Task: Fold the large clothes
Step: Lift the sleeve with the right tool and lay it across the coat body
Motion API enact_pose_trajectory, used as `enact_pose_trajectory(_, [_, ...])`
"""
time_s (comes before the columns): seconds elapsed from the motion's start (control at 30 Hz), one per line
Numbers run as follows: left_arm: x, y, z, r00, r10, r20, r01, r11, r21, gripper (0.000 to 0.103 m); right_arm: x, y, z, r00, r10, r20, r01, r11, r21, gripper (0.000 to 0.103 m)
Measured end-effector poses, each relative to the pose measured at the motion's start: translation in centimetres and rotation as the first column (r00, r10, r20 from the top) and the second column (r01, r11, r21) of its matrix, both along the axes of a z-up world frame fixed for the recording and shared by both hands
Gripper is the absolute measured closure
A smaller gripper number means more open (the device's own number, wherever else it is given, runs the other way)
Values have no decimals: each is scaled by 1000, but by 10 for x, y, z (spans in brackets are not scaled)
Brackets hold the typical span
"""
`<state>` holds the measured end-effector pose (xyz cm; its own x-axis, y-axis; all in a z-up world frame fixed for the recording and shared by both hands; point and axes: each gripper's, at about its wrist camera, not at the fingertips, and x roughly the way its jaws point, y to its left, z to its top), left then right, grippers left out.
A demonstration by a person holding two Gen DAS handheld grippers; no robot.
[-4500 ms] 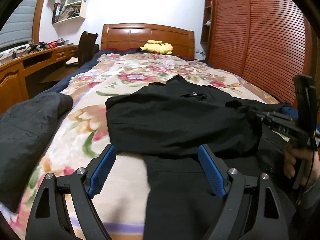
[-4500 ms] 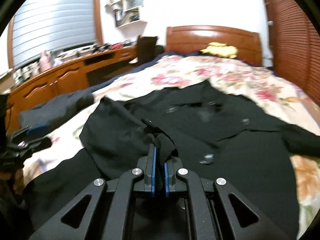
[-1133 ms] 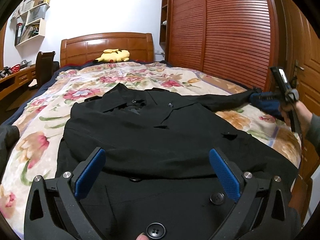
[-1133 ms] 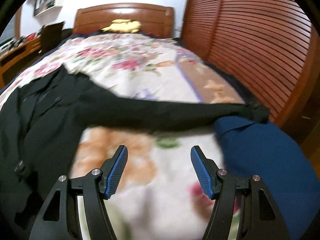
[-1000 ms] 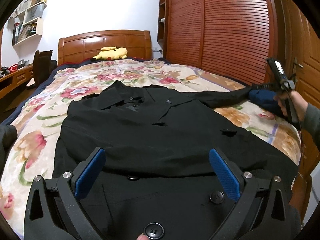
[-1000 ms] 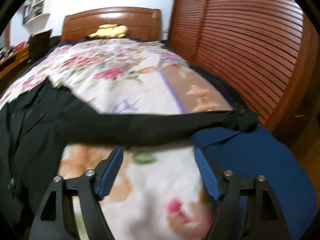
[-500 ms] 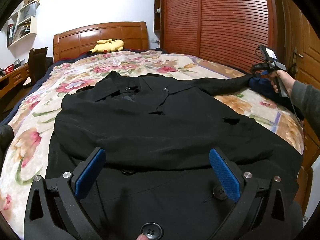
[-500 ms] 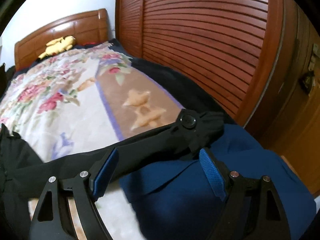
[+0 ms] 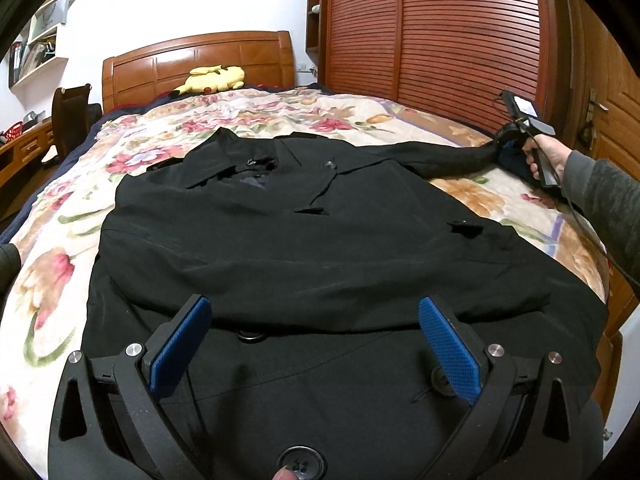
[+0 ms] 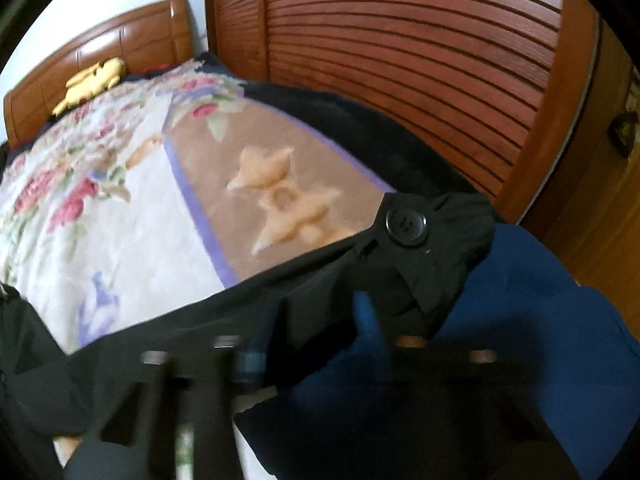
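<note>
A black buttoned coat (image 9: 304, 240) lies face up, spread across the flowered bed (image 9: 52, 272). Its right sleeve (image 9: 444, 156) stretches out toward the bed's right edge. My left gripper (image 9: 314, 344) hovers open above the coat's lower front, with nothing between its blue pads (image 9: 180, 344). My right gripper (image 10: 308, 338) is blurred, and its jaws are closing on the sleeve (image 10: 320, 280) just short of the cuff button (image 10: 406, 222), with bunched fabric between them. In the left wrist view the right gripper (image 9: 504, 138) sits at the sleeve's end, held by a hand.
A dark blue garment (image 10: 520, 300) lies under the cuff at the bed's right edge. Louvred wardrobe doors (image 9: 440, 40) stand close along that side. A yellow plush (image 9: 212, 78) rests by the headboard. A chair (image 9: 72, 116) and a dark garment (image 9: 8, 256) are on the left.
My right gripper swung right along the sleeve to the cuff, and its wide-open jaws have narrowed around the fabric. My left gripper stayed open above the coat's lower front.
</note>
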<state>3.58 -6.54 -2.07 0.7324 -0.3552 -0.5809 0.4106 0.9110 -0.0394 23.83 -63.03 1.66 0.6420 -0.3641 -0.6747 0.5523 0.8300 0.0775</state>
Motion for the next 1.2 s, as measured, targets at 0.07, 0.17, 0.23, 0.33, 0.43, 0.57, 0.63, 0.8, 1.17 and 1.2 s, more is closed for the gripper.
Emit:
enact_pose_trajectory(0.07, [0, 0, 0, 1000, 0, 0, 0, 1000, 1, 0, 0, 6, 4, 999, 28, 25, -28, 999, -23, 94])
enact_pose_trajectory(0.17, [1, 0, 1, 1000, 0, 1, 0, 1000, 1, 0, -12, 20, 22, 993, 67, 99, -56, 993, -107, 96])
enact_pose_trajectory(0.23, [0, 0, 2, 1000, 0, 5, 0, 1000, -1, 0, -22, 35, 35, 986, 96, 135, -76, 987, -145, 97])
enact_pose_trajectory(0.33, [0, 2, 3, 1000, 0, 7, 0, 1000, -6, 0, -38, 62, 53, 973, 167, 158, -134, 971, -199, 97])
enact_pose_trajectory(0.43, [-1, 3, 3, 1000, 2, 12, -2, 1000, -10, 0, -56, 89, 70, 954, 239, 179, -195, 953, -231, 97])
enact_pose_trajectory(0.57, [-3, 6, 5, 1000, 6, 21, -6, 1000, -21, 0, -81, 121, 86, 929, 322, 184, -266, 924, -276, 97])
enact_pose_trajectory(0.63, [-3, 7, 5, 1000, 9, 23, -8, 1000, -28, 0, -95, 135, 94, 917, 352, 188, -292, 913, -287, 97])
enact_pose_trajectory(0.8, [-4, 11, 6, 1000, 19, 22, -18, 999, -39, 0, -117, 169, 111, 880, 439, 183, -366, 870, -330, 97])
enact_pose_trajectory(1.17, [-16, 26, 11, 998, 45, 48, -43, 998, -43, 0, -178, 261, 118, 706, 686, 175, -593, 708, -384, 97])
enact_pose_trajectory(1.2, [-18, 27, 12, 998, 45, 51, -43, 998, -41, 0, -182, 269, 115, 686, 707, 171, -614, 689, -385, 97])
